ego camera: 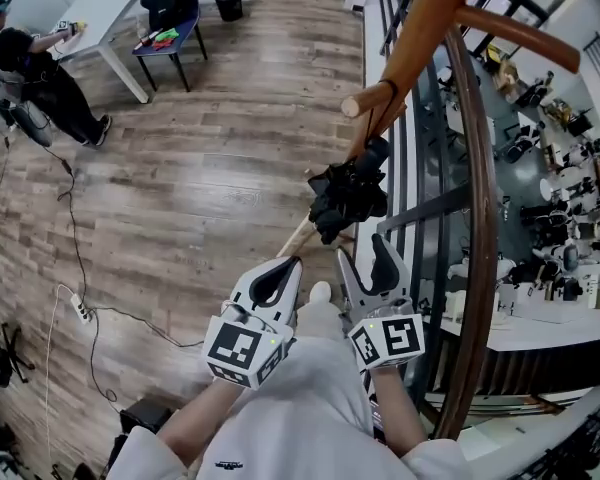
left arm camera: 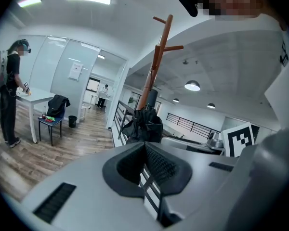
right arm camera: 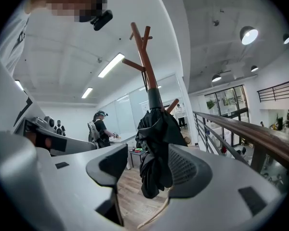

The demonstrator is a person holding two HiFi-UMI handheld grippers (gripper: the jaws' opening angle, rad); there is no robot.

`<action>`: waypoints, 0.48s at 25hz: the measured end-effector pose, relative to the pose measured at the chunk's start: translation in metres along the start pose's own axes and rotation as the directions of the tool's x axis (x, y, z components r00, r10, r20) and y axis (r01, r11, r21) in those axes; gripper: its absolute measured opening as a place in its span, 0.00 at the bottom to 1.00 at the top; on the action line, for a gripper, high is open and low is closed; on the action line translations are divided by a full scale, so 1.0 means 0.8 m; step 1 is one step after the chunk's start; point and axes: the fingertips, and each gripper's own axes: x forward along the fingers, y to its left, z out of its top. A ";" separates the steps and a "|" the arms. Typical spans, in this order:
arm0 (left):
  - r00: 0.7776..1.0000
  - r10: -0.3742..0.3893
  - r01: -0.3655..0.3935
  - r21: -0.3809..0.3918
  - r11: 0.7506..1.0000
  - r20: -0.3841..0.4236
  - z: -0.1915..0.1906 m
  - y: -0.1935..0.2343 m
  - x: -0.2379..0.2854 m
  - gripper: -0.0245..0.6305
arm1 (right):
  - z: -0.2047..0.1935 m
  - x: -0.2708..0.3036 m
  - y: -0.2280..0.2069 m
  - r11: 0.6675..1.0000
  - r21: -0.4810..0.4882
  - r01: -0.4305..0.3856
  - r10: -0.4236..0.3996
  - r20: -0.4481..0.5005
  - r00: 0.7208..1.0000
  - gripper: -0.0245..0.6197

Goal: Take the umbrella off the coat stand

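Hanging by its strap from a peg of the coat stand (ego camera: 425, 28), the folded black umbrella (ego camera: 350, 193) is seen just ahead of the right gripper (ego camera: 365, 258). Its fingers (right arm camera: 188, 170) are spread wide, lined up on the umbrella but not touching it. The left gripper (ego camera: 285, 268) is held farther from the coat stand, its fingers closed together on nothing.

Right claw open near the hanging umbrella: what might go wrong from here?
The umbrella hangs by a thin loop over a peg of the coat stand; tugging it sideways instead of lifting the loop clear might tip the stand. The open right claw faces loose fabric, so it might pinch only cloth and slip. The railing is close; a dropped umbrella might fall through.
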 end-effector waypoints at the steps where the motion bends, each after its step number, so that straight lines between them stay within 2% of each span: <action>1: 1.000 -0.002 0.002 0.000 1.000 0.003 0.000 0.003 0.001 0.07 | 0.000 0.004 -0.001 1.000 0.000 0.004 -0.004 0.001 1.000 0.44; 12: 1.000 -0.027 0.027 -0.024 0.999 -0.007 -0.014 0.034 0.028 0.07 | -0.008 0.054 -0.012 0.998 0.010 0.055 -0.055 0.008 0.998 0.47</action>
